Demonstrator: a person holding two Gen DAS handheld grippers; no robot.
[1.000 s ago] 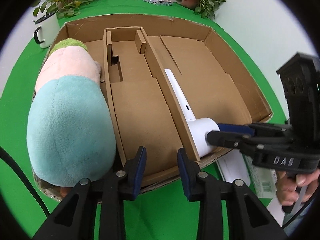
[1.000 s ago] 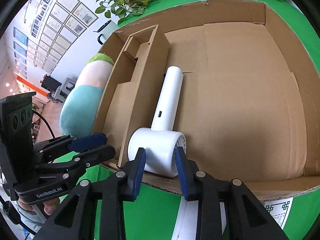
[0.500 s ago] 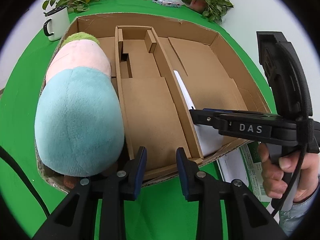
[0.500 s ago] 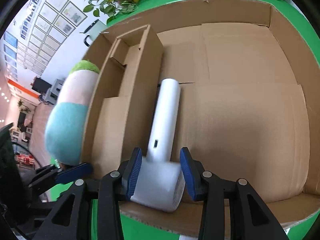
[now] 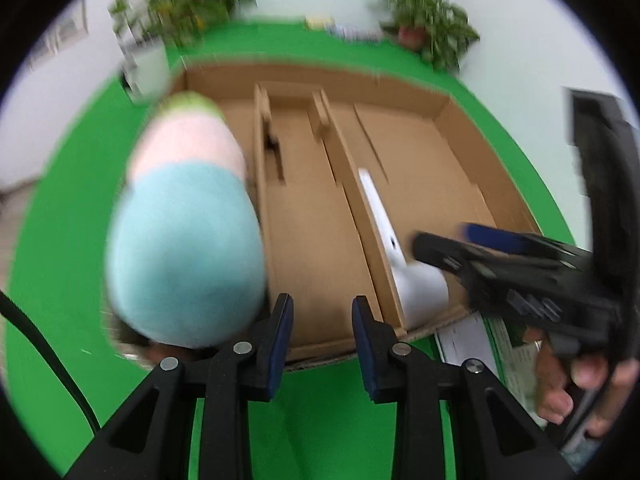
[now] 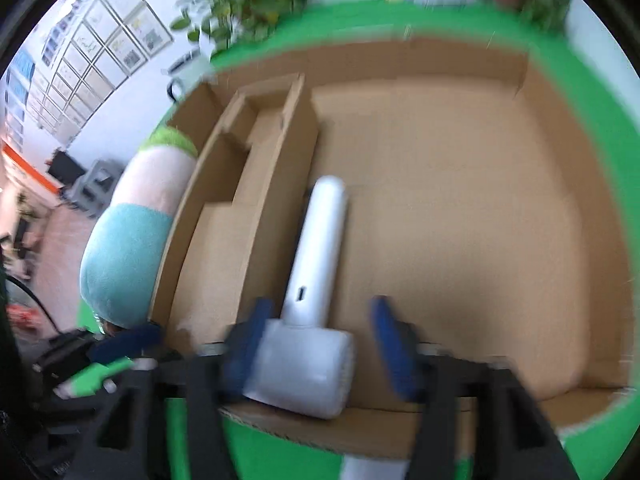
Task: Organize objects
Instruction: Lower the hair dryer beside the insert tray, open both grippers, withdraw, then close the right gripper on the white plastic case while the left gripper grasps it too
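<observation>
A white handheld device (image 6: 316,288) with a round head lies in the cardboard box's (image 6: 460,208) right compartment, against the divider; it also shows in the left wrist view (image 5: 404,264). My right gripper (image 6: 316,344) is open wide, its jaws on either side of the device's head, not gripping it. A teal, pink and green plush (image 5: 184,236) fills the box's left compartment (image 6: 132,240). My left gripper (image 5: 322,332) is open and empty at the box's near edge (image 5: 320,350). Both views are motion-blurred.
The box sits on a green cloth (image 5: 60,240). A white mug (image 5: 146,66) and potted plants (image 5: 192,4) stand behind it. Papers (image 5: 480,344) lie at the near right of the box. The middle compartment (image 5: 316,232) holds nothing.
My right gripper has opened wider around the device's head and shifted. My left gripper has pulled back a little from the box. The plush and device stay in place.
</observation>
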